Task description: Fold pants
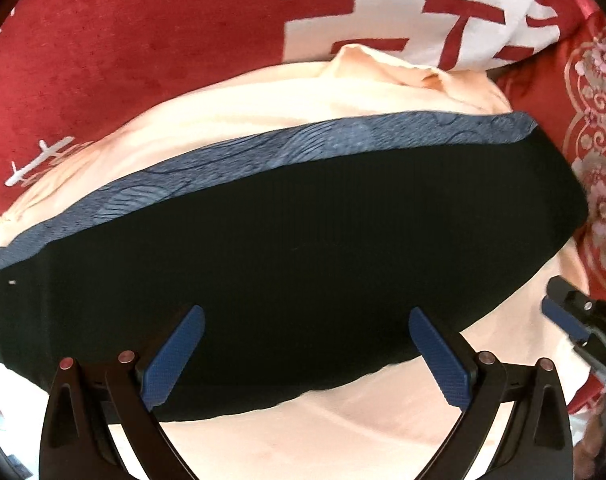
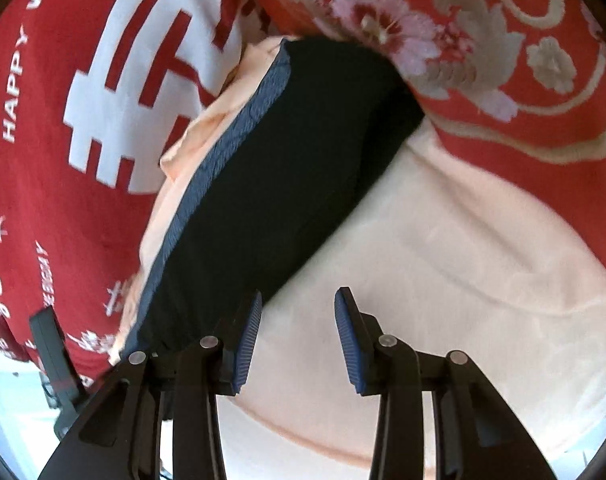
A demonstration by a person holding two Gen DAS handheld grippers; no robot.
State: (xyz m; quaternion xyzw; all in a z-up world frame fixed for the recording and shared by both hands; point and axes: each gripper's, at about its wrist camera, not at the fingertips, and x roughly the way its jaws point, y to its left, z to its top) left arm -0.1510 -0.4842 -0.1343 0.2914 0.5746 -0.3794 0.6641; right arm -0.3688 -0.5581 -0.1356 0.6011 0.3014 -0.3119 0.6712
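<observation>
1. The pants (image 1: 303, 248) lie folded into a compact black block on the peach cloth (image 1: 263, 432); folding looks nearly done
2. Left claw (image 1: 307, 356) gapes wide, empty; right claw (image 2: 297, 336) half-open, empty
3. Next: tidy the edge at 12 o'clock
4. The floral quilt (image 2: 503, 80) crowds 1 o'clock

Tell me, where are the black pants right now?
The black pants lie folded on the peach cloth, straight ahead of the open left gripper and beside the floral red cushion.
</observation>
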